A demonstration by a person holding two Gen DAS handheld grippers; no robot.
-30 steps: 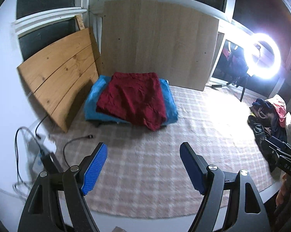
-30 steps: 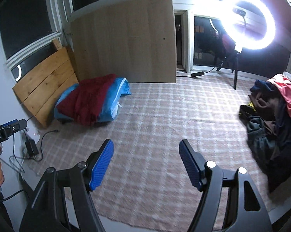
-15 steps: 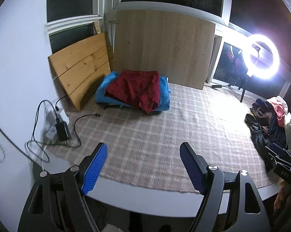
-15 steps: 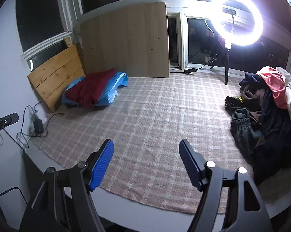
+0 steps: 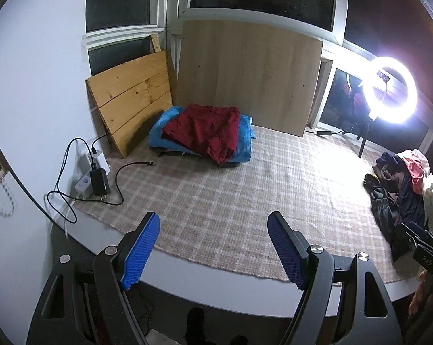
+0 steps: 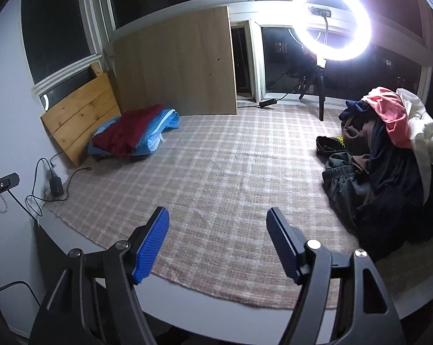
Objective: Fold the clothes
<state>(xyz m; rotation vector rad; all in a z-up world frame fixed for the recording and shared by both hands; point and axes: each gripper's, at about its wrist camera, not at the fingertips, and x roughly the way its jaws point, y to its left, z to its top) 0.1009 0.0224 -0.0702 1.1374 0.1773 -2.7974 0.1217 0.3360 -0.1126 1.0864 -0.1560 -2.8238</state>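
Right wrist view shows both the right hand-held gripper (image 6: 218,224) and left hand-held gripper (image 5: 213,230) spread wide and empty, folded clothes (image 6: 130,135) stacked far left, an unfolded pile (image 6: 389,149) waiting at right.

Both grippers were just hanging in the air, holding nothing. The left gripper (image 5: 213,247) had its blue-padded jaws spread wide, and the right gripper (image 6: 218,243) was the same, wide apart with both fingers pointing straight ahead.
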